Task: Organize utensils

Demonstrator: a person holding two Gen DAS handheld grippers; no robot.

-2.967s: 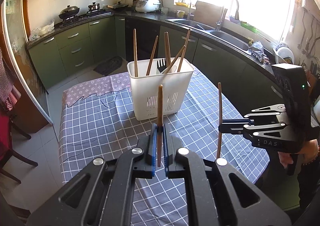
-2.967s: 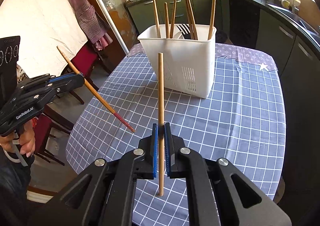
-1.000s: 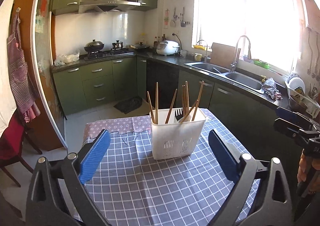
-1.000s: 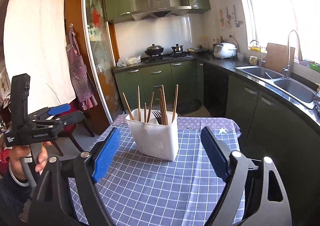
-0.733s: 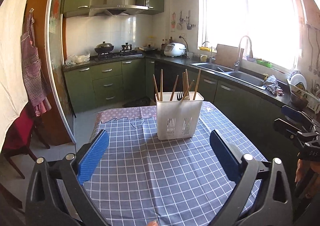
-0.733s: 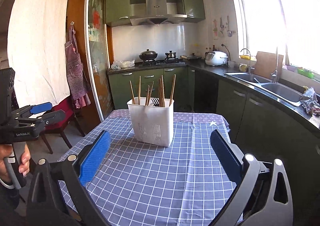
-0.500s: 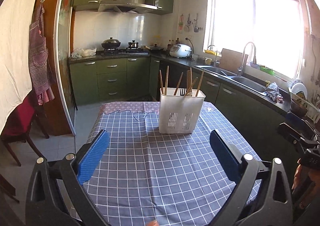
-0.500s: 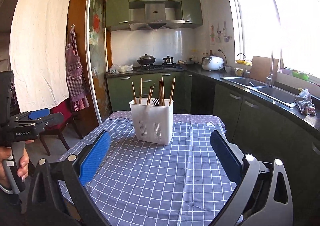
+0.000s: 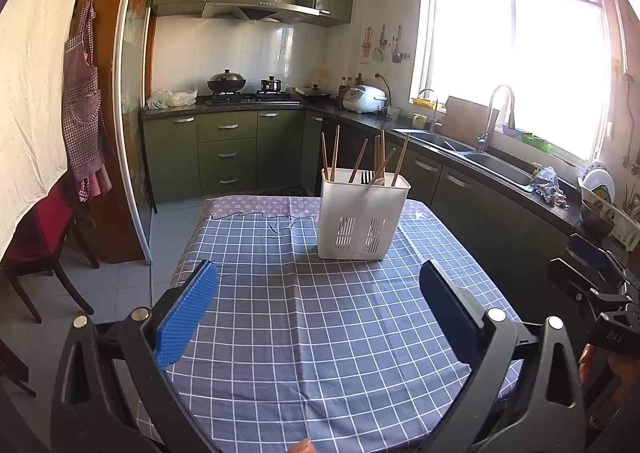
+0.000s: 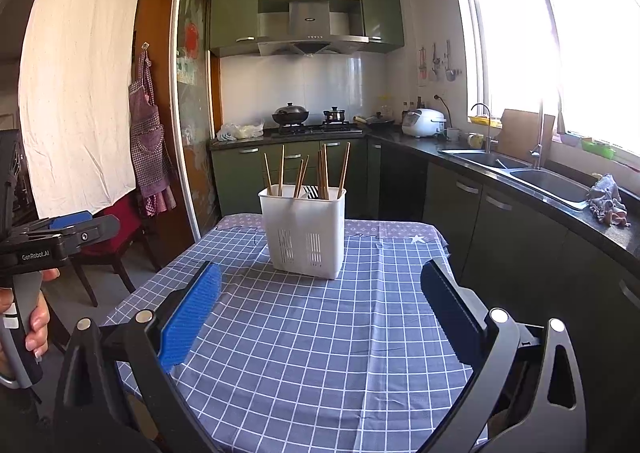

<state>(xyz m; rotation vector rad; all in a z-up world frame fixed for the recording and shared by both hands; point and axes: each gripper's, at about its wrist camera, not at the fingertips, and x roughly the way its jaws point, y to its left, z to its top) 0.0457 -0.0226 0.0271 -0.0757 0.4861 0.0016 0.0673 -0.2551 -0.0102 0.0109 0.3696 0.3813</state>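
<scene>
Both grippers (image 9: 318, 303) withdrew; holder (image 9: 362, 213) unobstructed.

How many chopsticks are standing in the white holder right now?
7 visible chopsticks, all standing in the white holder on the checked tablecloth; overlapping middle ones may hide another.

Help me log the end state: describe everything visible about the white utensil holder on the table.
The white utensil holder is a tall, rectangular, plastic-looking bin with two groups of vertical slots low on its near wall. It stands upright on the blue checked tablecloth, towards the table's far end. Several wooden chopsticks lean inside it, their tops sticking out, with a black fork head among them. No gripper touches it.
</scene>
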